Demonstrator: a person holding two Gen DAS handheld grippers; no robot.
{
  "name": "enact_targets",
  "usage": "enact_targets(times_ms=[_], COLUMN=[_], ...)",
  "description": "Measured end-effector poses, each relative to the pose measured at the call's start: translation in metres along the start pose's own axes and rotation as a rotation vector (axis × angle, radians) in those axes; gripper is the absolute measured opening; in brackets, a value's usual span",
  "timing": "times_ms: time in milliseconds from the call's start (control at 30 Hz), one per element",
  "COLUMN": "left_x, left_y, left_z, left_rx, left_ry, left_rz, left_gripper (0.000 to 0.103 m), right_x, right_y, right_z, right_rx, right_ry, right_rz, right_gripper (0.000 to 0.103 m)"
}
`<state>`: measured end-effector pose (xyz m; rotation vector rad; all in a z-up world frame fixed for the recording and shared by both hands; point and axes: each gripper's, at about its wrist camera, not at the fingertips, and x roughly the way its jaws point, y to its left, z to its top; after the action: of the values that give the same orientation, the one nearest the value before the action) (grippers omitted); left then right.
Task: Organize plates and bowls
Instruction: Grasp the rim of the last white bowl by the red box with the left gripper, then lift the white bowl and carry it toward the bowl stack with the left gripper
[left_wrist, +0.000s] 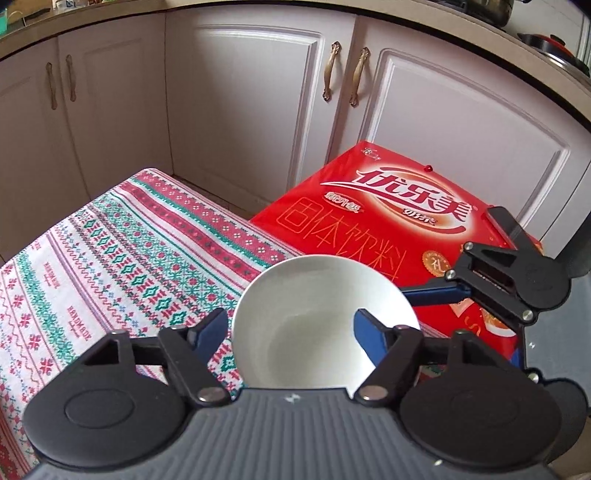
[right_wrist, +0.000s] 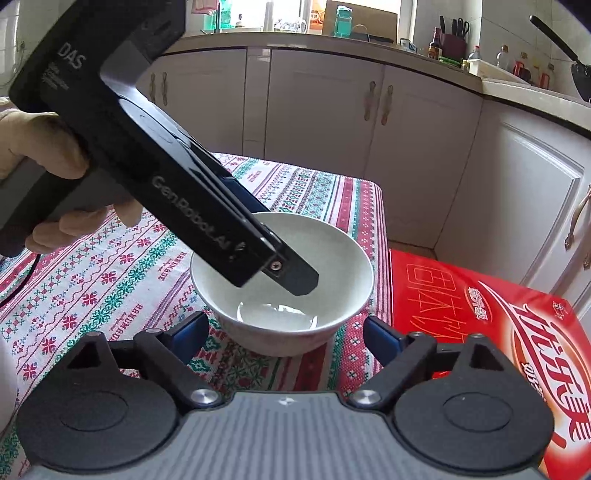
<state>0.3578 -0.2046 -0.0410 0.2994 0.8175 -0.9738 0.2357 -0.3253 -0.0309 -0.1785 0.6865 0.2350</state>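
A white bowl sits on the patterned tablecloth near its right edge. It also shows in the left wrist view. My left gripper is open astride the bowl's near left rim, one finger inside the bowl and one outside. In the right wrist view the left gripper reaches down into the bowl. My right gripper is open and empty, just in front of the bowl. The right gripper also shows in the left wrist view beside the bowl's right rim.
A red drink carton lies right of the table, lower than it; it also shows in the left wrist view. White kitchen cabinets stand behind. A counter with bottles and a pan runs along the back.
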Motion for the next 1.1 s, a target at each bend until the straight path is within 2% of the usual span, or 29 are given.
enact_targets(times_ms=[233,700,1100], left_x=[0.003,-0.002,-0.048], left_y=[0.0,-0.003,-0.025], left_z=[0.0,-0.002,-0.013], left_rx=[-0.002,-0.015,-0.014], left_ry=[0.007,0.021,0.004], left_rz=[-0.008,-0.019,0.002], left_gripper=[0.069,0.069,0.069], right_x=[-0.003,-0.009,-0.041], right_y=[0.003,0.002,0.021], right_z=[0.003,0.007,0.017], right_rx=[-0.019,0.0,-0.022], right_ry=[-0.003,0.024,0.033], right_rz=[0.001,0.025,0.062], right_gripper=[0.085,0.084,0.084])
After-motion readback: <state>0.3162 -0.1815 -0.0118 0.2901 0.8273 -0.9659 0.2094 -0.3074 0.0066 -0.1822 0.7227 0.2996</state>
